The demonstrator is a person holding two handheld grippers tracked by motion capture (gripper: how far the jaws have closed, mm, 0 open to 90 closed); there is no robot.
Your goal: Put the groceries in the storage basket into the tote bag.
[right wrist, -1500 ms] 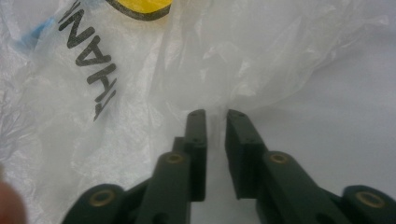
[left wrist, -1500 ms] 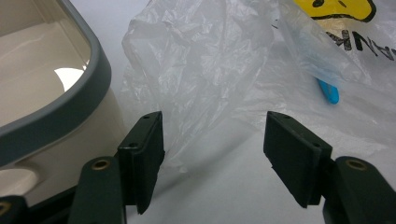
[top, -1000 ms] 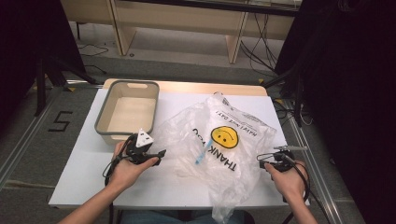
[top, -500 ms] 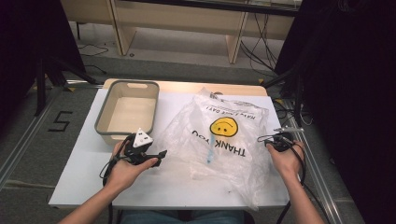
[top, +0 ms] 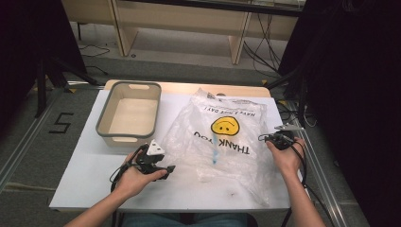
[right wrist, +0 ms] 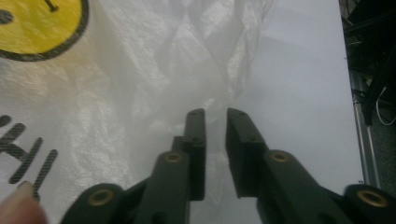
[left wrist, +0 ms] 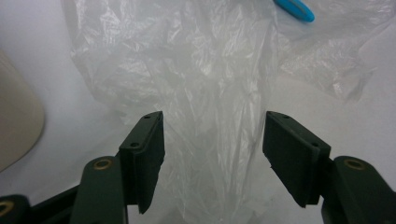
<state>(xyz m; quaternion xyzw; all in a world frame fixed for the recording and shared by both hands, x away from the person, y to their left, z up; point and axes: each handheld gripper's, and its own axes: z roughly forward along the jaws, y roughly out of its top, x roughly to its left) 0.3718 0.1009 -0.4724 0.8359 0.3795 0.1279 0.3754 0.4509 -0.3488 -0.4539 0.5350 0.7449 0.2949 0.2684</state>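
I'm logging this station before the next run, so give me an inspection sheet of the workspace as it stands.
Surface: white table top, one small dark speck near the front edge.
Job's things: clear crinkled plastic bag with a yellow smiley face and black lettering, lying flat; a blue item inside it.
Clutter: grey-rimmed beige plastic tub, empty, left of the bag.
Grippers: left gripper open, bag edge between its fingers, not pinched. Right gripper at the bag's right edge, just been opening; a narrow gap, film between the fingers.
Cables: black cable trailing from the left gripper; another from the right.
Surroundings: wooden bench legs and floor cables behind; a taped 5 on the floor.
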